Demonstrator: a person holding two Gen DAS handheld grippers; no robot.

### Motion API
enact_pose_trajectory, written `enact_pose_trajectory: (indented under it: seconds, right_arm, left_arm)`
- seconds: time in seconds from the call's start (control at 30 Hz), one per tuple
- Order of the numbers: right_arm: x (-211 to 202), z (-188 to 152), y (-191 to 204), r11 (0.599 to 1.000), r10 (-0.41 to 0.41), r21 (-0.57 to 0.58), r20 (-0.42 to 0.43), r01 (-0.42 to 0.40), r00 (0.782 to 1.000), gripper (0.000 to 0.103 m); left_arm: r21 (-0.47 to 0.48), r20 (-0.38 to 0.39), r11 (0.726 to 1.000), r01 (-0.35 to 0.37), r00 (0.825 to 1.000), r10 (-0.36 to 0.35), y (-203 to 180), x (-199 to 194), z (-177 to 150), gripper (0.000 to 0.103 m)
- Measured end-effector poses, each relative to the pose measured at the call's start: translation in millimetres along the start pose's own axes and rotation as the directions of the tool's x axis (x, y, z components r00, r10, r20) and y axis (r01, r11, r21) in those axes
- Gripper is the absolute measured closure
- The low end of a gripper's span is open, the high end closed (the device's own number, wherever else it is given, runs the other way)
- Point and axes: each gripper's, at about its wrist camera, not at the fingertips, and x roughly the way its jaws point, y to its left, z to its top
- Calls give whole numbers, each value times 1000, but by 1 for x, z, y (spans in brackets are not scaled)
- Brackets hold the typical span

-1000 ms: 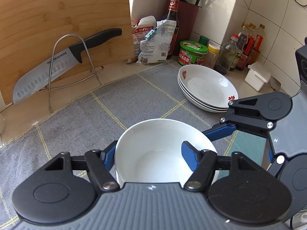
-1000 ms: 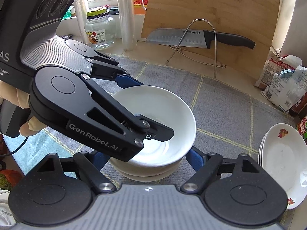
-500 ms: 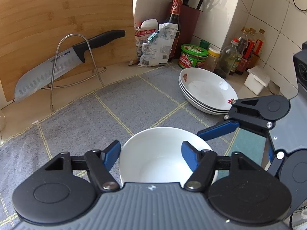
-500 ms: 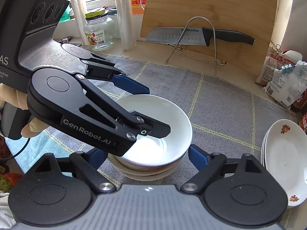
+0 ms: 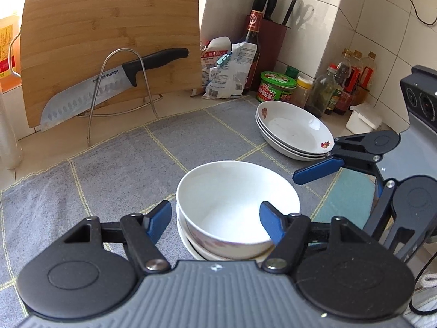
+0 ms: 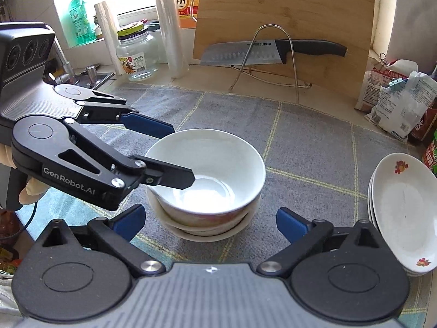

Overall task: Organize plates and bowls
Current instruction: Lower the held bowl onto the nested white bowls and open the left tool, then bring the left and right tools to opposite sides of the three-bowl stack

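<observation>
White bowl [image 6: 207, 169] sits nested — between the wide-apart right gripper [image 6: 210, 220] fingers.

Left gripper [image 6: 177, 154]: black linkage arms, blue finger pads, silver screws, white "GenRobot.AI" lettering.
Right gripper [image 6: 210, 222]: same black arms, blue pads, ribbed grey housing.
Hand [image 6: 30, 191]: pale glove, black cable below.
</observation>
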Motion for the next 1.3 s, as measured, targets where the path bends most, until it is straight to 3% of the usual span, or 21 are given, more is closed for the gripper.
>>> enact_pose_trajectory:
  seconds: [0.3, 0.57, 0.87, 1.17, 1.3]
  right_arm:
    - [0, -7, 0, 1000, -5, 9, -7, 5, 1000, 0]
    - [12, -20, 3, 998, -29, -56, -39, 27, 999, 0]
    - [40, -31, -17, 991, -57, -122, -68, 49, 996, 0]
    - [57, -34, -32, 979, 0, -203, -98, -20, 995, 0]
    - [60, -35, -33, 965, 29, -256, -100, -54, 995, 0]
  left_arm:
    - [-31, 16, 999, -18, 1000, 18, 6, -8, -13, 30]
    - [27, 75, 999, -25, 997, 23, -1, -33, -17, 9]
    - [24, -33, 998, -65, 997, 66, -9, -20, -50, 8]
    - [43, -116, 980, -196, 973, 199, -23, 23, -64, 8]
    - [57, -137, 974, -218, 965, 224, -30, 36, -66, 8]
